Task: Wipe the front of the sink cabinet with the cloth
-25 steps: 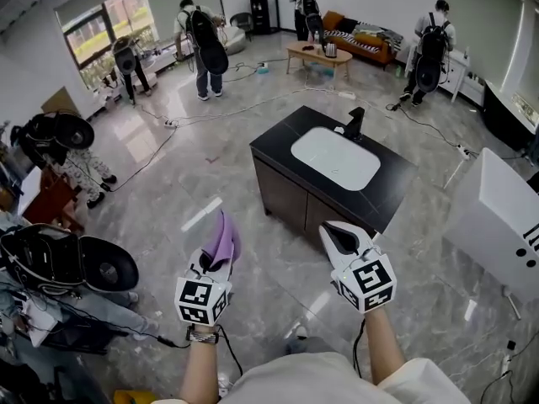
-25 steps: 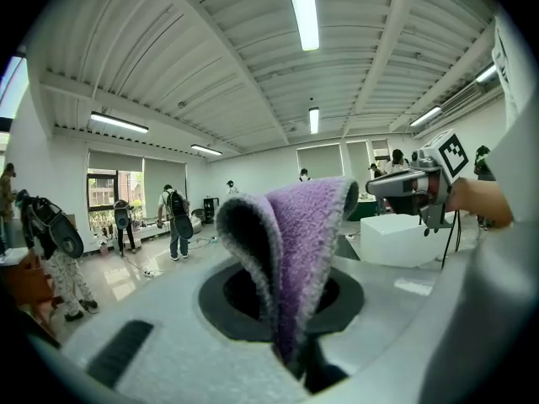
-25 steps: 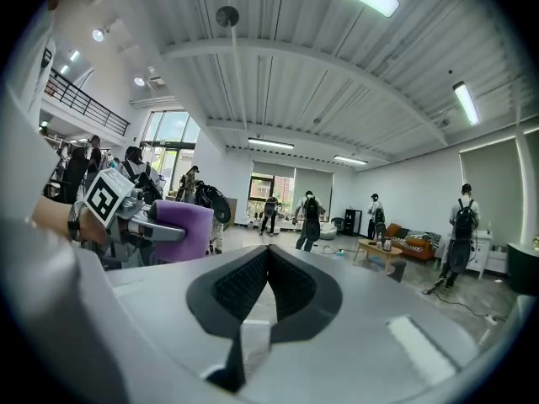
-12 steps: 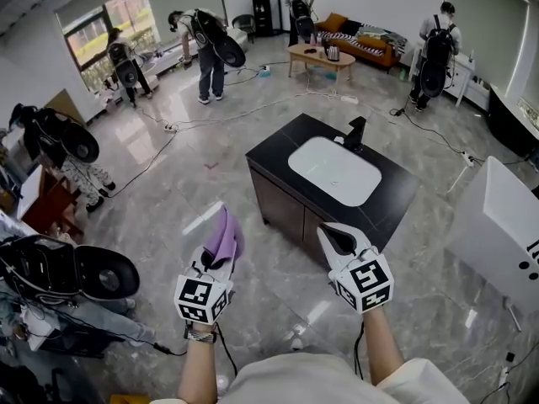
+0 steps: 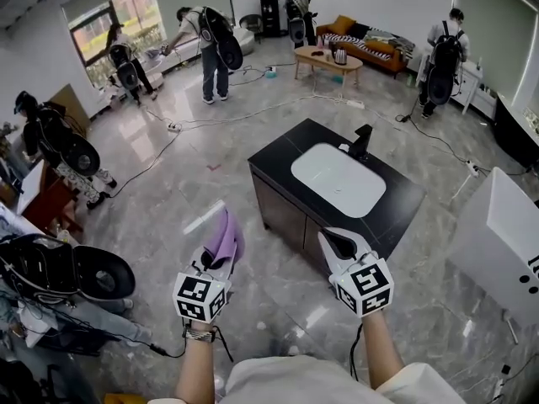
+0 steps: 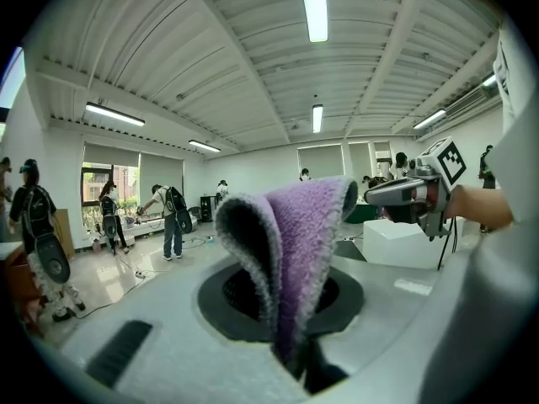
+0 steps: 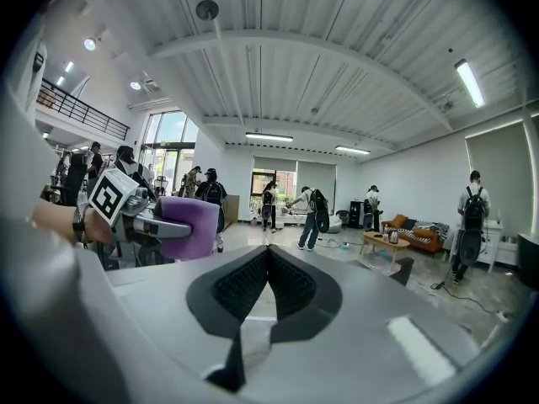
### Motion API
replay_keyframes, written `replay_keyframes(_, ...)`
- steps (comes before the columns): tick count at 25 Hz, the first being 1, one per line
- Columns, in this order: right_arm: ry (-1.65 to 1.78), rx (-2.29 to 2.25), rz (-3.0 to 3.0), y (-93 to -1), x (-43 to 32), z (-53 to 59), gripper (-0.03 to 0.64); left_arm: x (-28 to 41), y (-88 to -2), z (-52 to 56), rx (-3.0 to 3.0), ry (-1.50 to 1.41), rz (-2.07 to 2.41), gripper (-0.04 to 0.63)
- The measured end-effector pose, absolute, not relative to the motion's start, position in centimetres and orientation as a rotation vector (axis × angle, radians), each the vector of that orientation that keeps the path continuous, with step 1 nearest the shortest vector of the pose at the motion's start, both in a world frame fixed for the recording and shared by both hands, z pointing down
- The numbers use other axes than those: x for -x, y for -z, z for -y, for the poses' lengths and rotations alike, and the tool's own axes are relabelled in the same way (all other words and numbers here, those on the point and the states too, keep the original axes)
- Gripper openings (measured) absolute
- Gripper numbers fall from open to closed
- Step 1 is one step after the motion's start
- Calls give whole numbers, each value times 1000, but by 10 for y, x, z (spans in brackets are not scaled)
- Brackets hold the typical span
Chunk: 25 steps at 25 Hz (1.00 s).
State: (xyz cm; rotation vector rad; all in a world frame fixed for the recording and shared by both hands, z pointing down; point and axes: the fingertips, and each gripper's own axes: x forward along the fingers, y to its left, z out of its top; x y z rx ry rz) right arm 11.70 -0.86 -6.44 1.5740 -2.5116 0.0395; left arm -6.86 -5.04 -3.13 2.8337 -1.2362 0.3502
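Observation:
The sink cabinet (image 5: 282, 213) has dark wood doors, a black top, a white basin (image 5: 337, 179) and a black faucet (image 5: 364, 140). It stands on the marble floor ahead of me, slightly to the right. My left gripper (image 5: 218, 252) is shut on a purple cloth (image 5: 224, 236), which folds upward out of the jaws (image 6: 295, 251). It hangs in the air left of the cabinet and well short of it. My right gripper (image 5: 331, 236) is shut with nothing in it, its pads (image 7: 253, 284) pressed together. It hovers just in front of the cabinet's near corner.
A large white box (image 5: 505, 242) stands on the floor to the right. Black round gear (image 5: 59, 268) and cables lie at the left. Several people with backpacks stand at the back, near a coffee table (image 5: 328, 57) and an orange sofa (image 5: 370, 40).
Both grippers keep the same pose, with the cloth still held. The head view has shifted slightly toward the cabinet, and the people at the back have moved about.

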Motion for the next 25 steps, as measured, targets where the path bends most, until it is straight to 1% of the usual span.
replay_keyframes(11,-53,-1572,2488,49,-110,71,6,72,18,122,-2840,-338,1200,48)
replay_keyframes(25,-22,-1596,2499,63,-62,207,7,119,20,263,-2824,-368,1208,48)
